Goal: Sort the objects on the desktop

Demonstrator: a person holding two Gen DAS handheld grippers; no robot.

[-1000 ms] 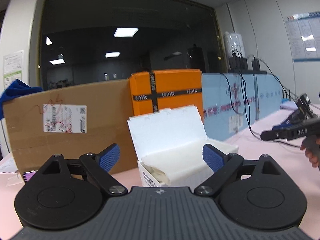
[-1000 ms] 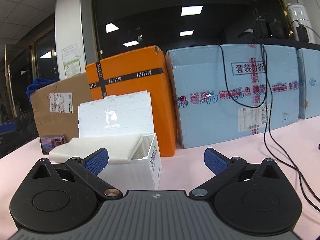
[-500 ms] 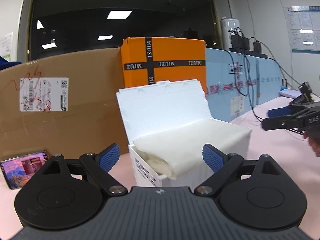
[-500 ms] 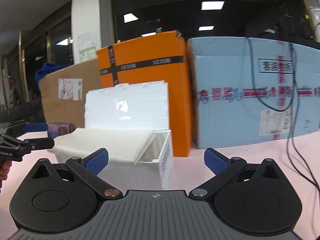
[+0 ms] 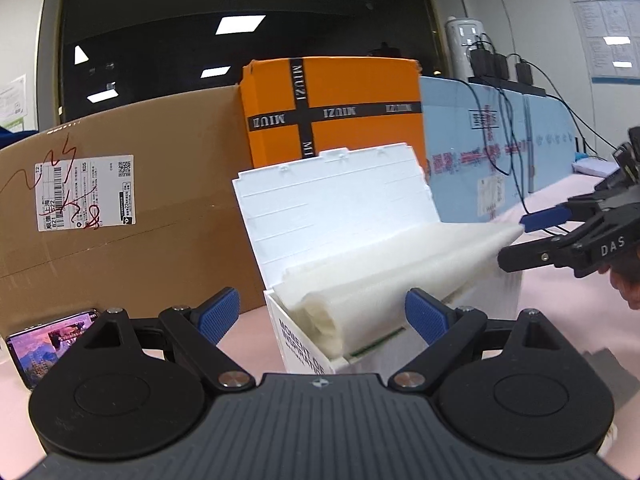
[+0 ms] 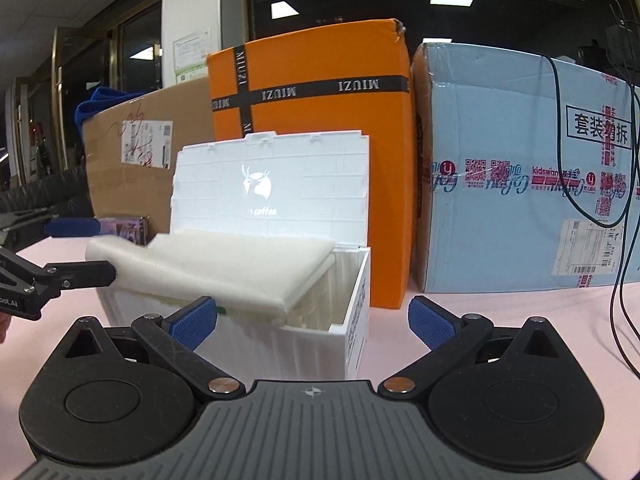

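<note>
A white box [image 5: 496, 300] [image 6: 280, 352] stands on the pink table with its lid [image 6: 304, 184] tipped up at the back. A folded white foam sheet [image 5: 380, 264] [image 6: 224, 264] lies across its open top and overhangs both ends. My left gripper [image 5: 322, 314] [image 6: 102, 249] is open, its blue pads wide apart on either side of the sheet's left end. My right gripper [image 6: 312, 320] [image 5: 514, 240] is open too, at the box's right end, the sheet's corner between its fingers. Neither pair of pads presses on the foam.
Behind the box stand a brown carton [image 5: 140, 220], an orange carton [image 5: 340, 112] and a light blue carton [image 6: 520, 184] with black cables [image 6: 620, 200] hanging over it. A lit phone [image 5: 52, 344] leans against the brown carton. Part of a hand [image 5: 628, 288] shows at the right edge.
Both grippers have come in closer to the white box from either side. Their open fingers now reach the two ends of the foam sheet. The jaws kept their width.
</note>
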